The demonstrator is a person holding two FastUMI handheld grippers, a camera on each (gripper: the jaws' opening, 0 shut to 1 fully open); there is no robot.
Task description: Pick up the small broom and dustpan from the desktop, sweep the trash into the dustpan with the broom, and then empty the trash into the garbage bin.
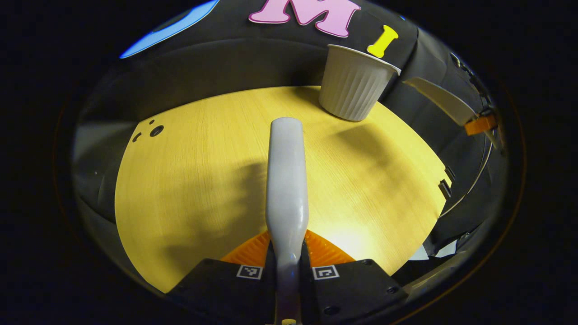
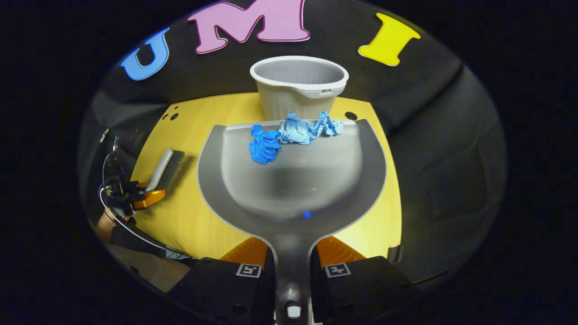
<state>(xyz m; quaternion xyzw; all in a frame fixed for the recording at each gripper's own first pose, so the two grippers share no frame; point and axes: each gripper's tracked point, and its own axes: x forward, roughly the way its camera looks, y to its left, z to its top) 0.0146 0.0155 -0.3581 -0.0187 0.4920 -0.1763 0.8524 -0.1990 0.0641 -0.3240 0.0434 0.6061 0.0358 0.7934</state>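
Right gripper view: crumpled paper (image 2: pixel 293 135) in dustpan (image 2: pixel 289 180), tongs (image 2: pixel 292 266) clamped on handle.

Non-task items: table and booth wall.
Yellow wood-grain table (image 1: pixel 203 180) has small round holes (image 1: pixel 156 131) toward 10 o'clock; black cloth wall (image 1: pixel 253 63) behind at 12 o'clock.

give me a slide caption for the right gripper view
Right gripper holds the dustpan, crumpled blue paper near its front edge, before the garbage bin.
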